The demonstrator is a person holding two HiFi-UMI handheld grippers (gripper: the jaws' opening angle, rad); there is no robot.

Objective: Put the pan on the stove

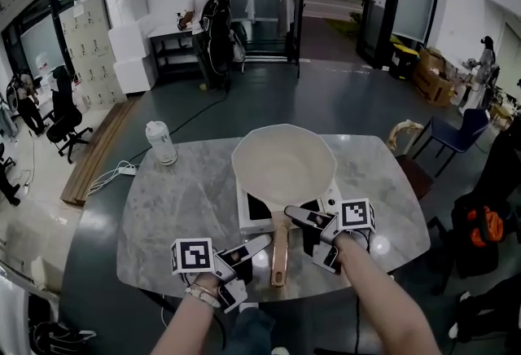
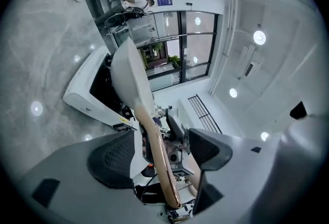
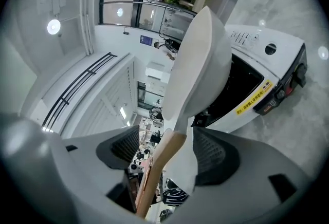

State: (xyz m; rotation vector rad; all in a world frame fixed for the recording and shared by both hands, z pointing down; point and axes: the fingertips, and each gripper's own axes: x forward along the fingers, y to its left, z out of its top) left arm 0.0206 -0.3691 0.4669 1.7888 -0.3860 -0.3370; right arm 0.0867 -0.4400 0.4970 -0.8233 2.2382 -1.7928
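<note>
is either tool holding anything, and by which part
Nothing is held: the left tool and right tool stand open, with the pan handle between their jaws, ungripped.

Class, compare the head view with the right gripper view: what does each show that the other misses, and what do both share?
Only the head view: the bottle on the table. Only the right gripper view: the yellow label on the stove and a ceiling light. Both: the pan on the stove, with its wooden handle.
</note>
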